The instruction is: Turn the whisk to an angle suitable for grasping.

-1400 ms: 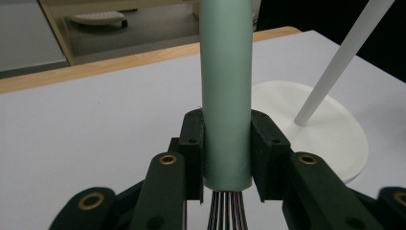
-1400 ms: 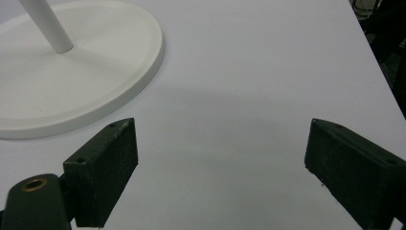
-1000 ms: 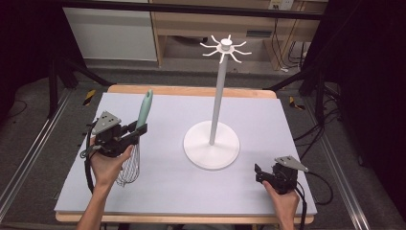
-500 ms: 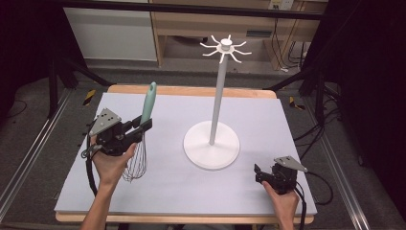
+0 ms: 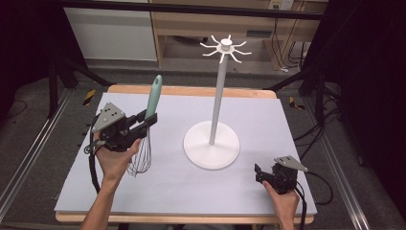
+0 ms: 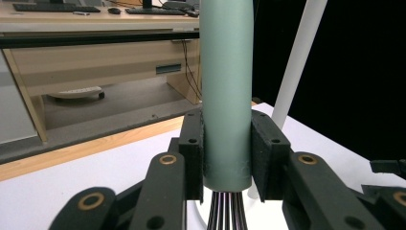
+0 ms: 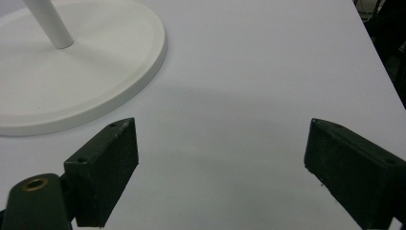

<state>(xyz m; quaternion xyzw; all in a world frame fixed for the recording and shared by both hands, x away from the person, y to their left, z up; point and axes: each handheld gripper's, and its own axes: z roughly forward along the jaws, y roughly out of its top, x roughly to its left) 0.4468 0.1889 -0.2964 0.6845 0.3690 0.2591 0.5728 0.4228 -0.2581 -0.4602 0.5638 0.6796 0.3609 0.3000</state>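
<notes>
Mint-green handled whisk (image 5: 146, 129) stands nearly upright at the left of the high view, handle up, wires hanging just above the pale tabletop (image 5: 191, 187). Left tool (image 5: 143, 121) is clamped on its handle. Right tool (image 5: 258, 173), at lower right, gapes wide and empty near the white stand (image 5: 211, 143).

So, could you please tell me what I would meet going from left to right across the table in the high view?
Left gripper → whisk → white hook stand → right gripper.
</notes>
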